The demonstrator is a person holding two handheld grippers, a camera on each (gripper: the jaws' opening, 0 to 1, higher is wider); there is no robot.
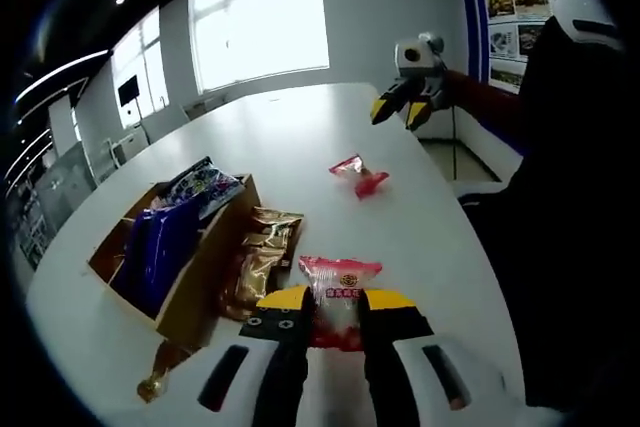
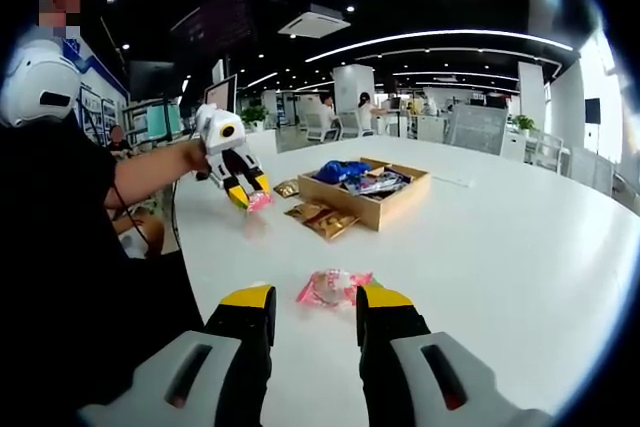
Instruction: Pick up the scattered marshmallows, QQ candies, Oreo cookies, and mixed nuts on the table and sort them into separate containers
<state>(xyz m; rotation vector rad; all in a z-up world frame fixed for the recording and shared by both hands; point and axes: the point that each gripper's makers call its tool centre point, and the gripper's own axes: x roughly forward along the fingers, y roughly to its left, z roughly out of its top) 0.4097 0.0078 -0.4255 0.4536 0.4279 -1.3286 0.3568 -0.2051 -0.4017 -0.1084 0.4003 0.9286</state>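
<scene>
Left tool (image 1: 335,309) grips a pink packet (image 1: 338,297), light, crinkly and slippery; right tool (image 2: 313,309) wide over another packet (image 2: 332,287), best pinched mid-body.

No text could be read with any certainty. The pink packet (image 1: 338,299) lying on the desk (image 1: 300,137) carried a round gold emblem above a line of small characters, too blurred to make out. The blue-framed wall posters (image 1: 510,17) showed photographs and lines of print, illegible at that size. The dark patterned wrappers in the wooden box (image 1: 195,277) bore markings that could not be deciphered.
</scene>
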